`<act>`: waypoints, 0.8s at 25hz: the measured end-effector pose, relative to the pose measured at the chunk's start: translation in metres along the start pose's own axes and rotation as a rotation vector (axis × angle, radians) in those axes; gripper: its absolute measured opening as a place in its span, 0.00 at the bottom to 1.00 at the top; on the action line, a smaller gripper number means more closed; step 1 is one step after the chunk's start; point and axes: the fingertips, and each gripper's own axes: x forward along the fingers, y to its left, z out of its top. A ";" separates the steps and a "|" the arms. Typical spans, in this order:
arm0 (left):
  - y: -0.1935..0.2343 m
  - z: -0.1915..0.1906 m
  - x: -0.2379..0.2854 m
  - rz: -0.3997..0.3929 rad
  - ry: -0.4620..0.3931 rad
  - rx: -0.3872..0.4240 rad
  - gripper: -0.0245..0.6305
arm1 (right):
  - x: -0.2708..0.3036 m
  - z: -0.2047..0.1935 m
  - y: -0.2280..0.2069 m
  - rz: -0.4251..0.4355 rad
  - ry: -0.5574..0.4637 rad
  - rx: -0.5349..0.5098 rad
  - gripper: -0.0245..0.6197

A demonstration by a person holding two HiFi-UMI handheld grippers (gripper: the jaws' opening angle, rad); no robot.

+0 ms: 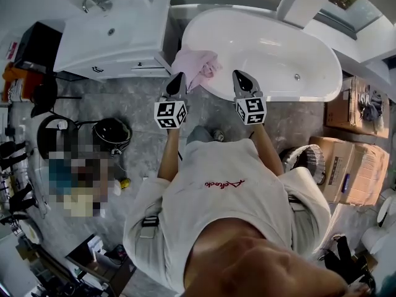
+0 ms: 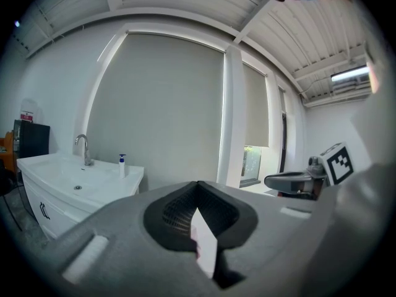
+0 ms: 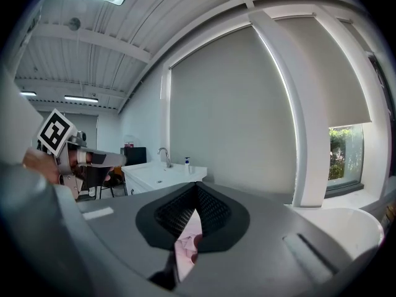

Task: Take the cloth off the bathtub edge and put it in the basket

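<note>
A pink cloth [image 1: 197, 67] lies crumpled over the left edge of the white bathtub [image 1: 278, 48]. My left gripper [image 1: 176, 83] hovers just at the cloth's near left side, jaws shut and holding nothing. To the right of the cloth, my right gripper [image 1: 244, 79] hangs over the tub's near rim, also shut and empty. A round slatted basket [image 1: 307, 158] stands on the floor at the right, by the person's elbow. In the right gripper view a bit of pink cloth [image 3: 185, 249] shows through the slit under the shut jaws [image 3: 197, 193]. The left gripper view shows shut jaws [image 2: 198, 190] pointing at the wall.
A white sink vanity [image 1: 114, 36] stands left of the tub. Cardboard boxes [image 1: 349, 163] sit at the right. A black round object [image 1: 112, 132] and other clutter lie on the grey floor at the left. The person's torso fills the lower middle.
</note>
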 end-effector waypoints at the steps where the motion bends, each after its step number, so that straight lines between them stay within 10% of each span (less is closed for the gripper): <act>1: 0.002 -0.001 0.001 0.001 0.001 -0.002 0.04 | 0.002 -0.001 0.000 0.002 0.003 0.000 0.05; 20: 0.109 0.009 0.082 0.010 -0.006 -0.053 0.04 | 0.134 0.019 -0.006 -0.005 0.030 -0.035 0.05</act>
